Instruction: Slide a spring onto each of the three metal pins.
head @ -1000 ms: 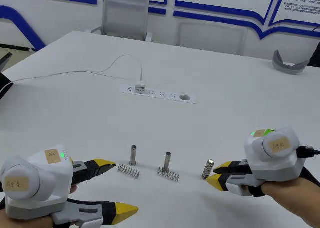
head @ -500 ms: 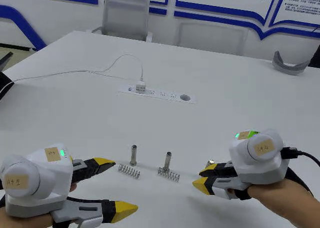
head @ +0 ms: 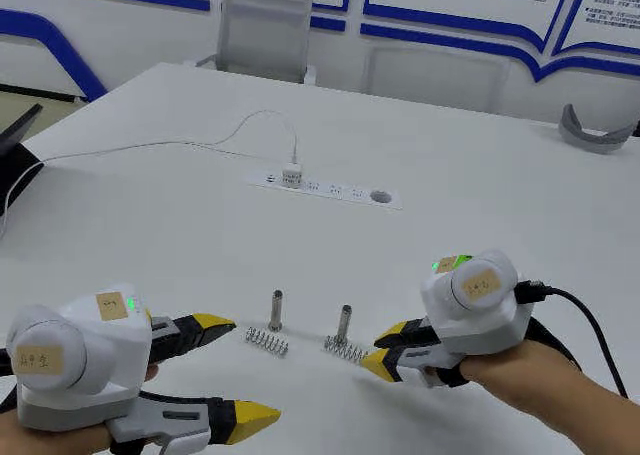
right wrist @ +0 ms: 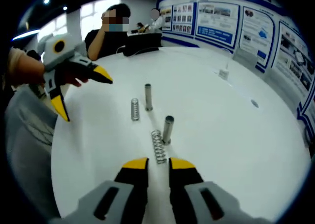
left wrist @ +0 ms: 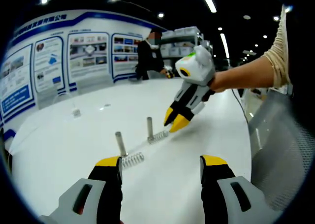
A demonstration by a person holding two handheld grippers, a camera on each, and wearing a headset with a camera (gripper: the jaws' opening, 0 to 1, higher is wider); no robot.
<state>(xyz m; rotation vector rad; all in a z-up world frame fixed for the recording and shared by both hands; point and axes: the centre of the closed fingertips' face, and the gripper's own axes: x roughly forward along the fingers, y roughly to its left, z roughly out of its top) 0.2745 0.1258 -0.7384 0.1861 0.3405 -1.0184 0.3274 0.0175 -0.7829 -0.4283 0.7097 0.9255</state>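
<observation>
— Worktop and surroundings, please.
— White table (head: pixel 480 225), broad, in a room with blue-trimmed boards along the wall. A power strip (head: pixel 320 187) lies mid-table with a white cable (head: pixel 200 143) plugged into it. A grey chair (head: pixel 265 30) stands at the far edge.
— Task parts?
— Two metal pins stand upright near the front edge, side by side and apart: the left pin (head: pixel 275 309) and the right pin (head: pixel 344 324). One spring lies flat on the table at the foot of each. The left spring (head: pixel 266 341) is just beside its pin, and the right spring (head: pixel 342 349) is just beside its own. Neither of these springs is on a pin.
— Left gripper?
— Held low at the front left corner, the left gripper (head: pixel 252 367) points toward the left spring but stays apart from it. Its yellow-tipped jaws stand wide apart with nothing between them. The left gripper view agrees, with both pins and both springs lying ahead of the spread tips.
— Right gripper?
— Low on the right, the right gripper (head: pixel 378 352) is aimed at the near end of the right spring, tips just beside it. Its jaws stand a narrow gap apart with nothing clamped. In the right gripper view the spring lies lengthwise just ahead of that gap. Whether a tip touches the coil, I cannot tell.
</observation>
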